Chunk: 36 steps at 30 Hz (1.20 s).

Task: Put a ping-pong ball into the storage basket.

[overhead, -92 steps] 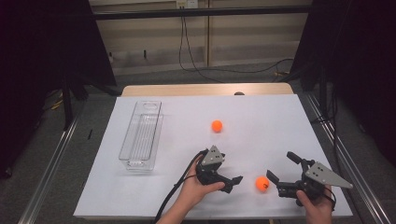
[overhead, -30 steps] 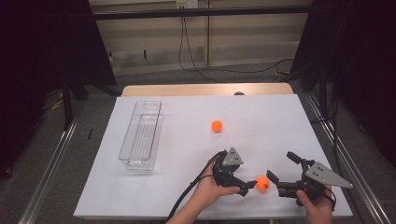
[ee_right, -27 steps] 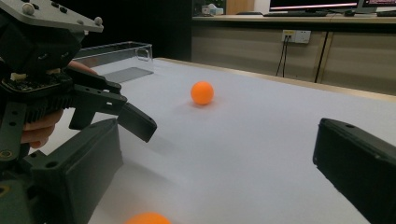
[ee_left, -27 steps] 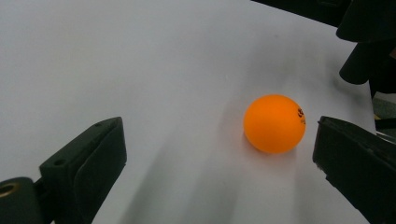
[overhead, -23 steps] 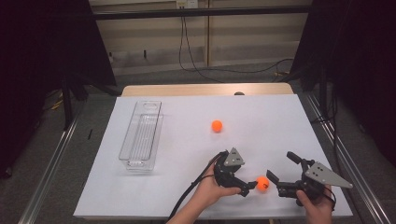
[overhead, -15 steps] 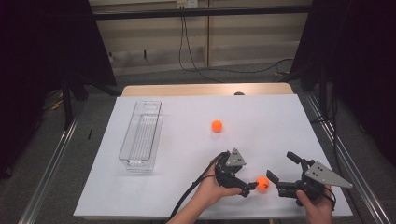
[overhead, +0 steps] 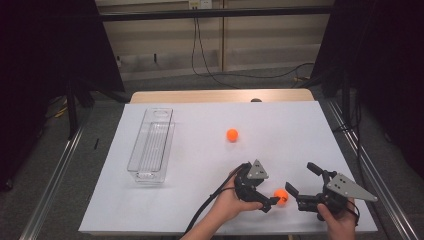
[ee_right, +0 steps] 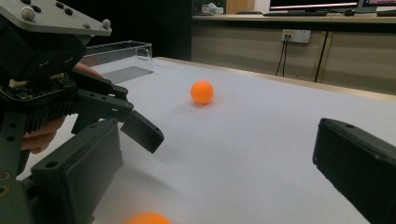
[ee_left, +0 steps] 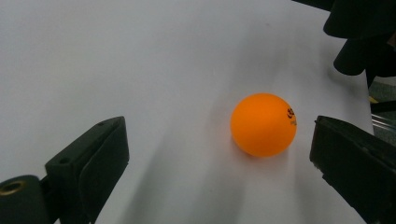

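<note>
- The left tool (overhead: 267, 197) was held low in the lower middle of the high view, its jaws spread and released, with nothing gripped.
- An orange ball (overhead: 281, 196) was seen on the white surface (overhead: 200, 150) at that tool's tips, between the two tools.
- In the left gripper view, the same ball (ee_left: 264, 124) lay between the two black jaws, nearer the jaw at the right of the frame; whether it was touched by that jaw could not be told.
- The right tool (overhead: 302, 185) was held at the lower right of the high view, its jaws wide apart and released, pointed toward the ball.
- In the right gripper view, the ball's top (ee_right: 147, 218) was cut by the bottom edge of the frame.
- A second orange ball (overhead: 232, 134) rested near the middle of the surface, well apart from both tools.
- A clear plastic bin (overhead: 150, 145) stood at the left of the surface.
</note>
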Motion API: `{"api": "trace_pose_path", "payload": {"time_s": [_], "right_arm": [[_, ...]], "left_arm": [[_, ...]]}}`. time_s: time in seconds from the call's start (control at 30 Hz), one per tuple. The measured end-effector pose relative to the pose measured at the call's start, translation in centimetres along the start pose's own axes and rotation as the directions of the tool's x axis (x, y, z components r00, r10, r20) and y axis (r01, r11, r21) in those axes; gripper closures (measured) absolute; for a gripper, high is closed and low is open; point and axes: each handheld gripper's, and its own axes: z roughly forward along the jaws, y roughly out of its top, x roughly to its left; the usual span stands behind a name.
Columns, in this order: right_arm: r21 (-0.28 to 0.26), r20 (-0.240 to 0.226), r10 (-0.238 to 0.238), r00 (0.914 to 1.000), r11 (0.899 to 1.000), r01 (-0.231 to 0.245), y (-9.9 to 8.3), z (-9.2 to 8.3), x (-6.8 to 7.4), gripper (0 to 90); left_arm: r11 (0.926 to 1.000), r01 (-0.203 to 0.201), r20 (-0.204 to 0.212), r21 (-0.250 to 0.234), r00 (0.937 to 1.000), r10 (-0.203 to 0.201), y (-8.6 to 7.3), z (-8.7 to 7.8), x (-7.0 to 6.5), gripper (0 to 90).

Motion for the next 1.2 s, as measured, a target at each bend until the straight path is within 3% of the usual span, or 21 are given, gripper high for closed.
{"api": "trace_pose_path", "payload": {"time_s": [0.5, 1.2], "right_arm": [[-0.001, 0.003, 0.004, 1.0000, 1.000, -0.004, 0.0, 0.0, 0.0, 0.9], [-0.002, 0.004, 0.004, 1.0000, 1.000, -0.004, 0.0, -0.1, -0.1, 0.9]], "left_arm": [[0.9990, -0.038, 0.032, 0.025, 0.9988, 0.037, 0.6, 0.7, -0.4, 9.8], [0.9983, -0.035, 0.087, 0.047, 0.9957, 0.031, 0.9, 1.4, -0.7, 20.0]]}}
